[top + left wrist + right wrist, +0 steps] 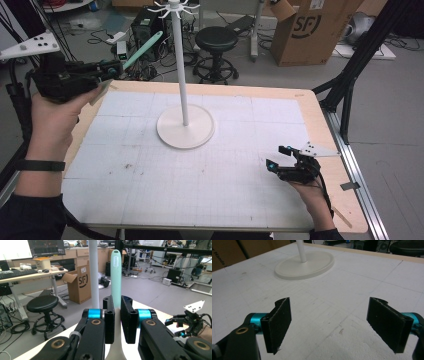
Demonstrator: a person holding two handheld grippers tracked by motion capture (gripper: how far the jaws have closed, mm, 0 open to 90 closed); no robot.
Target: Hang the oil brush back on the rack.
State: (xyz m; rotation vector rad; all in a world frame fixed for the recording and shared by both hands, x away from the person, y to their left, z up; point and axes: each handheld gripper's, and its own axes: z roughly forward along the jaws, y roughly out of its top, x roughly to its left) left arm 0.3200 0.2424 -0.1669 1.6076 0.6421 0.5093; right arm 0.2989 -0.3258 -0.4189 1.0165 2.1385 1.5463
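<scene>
A white stand [183,85] with a round base [185,131] and hooks [172,6] at its top rises from the middle of the white mat [150,170]. Raised at the table's far-left corner, my left gripper [112,66] is shut on a mint-green utensil handle [145,47] that points toward the pole's top. In the left gripper view the handle [115,277] rises between the black pads [109,320], beside the pole [94,275]. My right gripper [280,157] rests near the table's right edge, open with nothing between its fingers [277,325]. It faces the base [307,265].
A black stool [216,45], a cardboard box [310,30] and cables lie on the floor beyond the table. A black tripod leg [350,75] stands off the far-right corner. The wooden table edge [325,130] borders the mat.
</scene>
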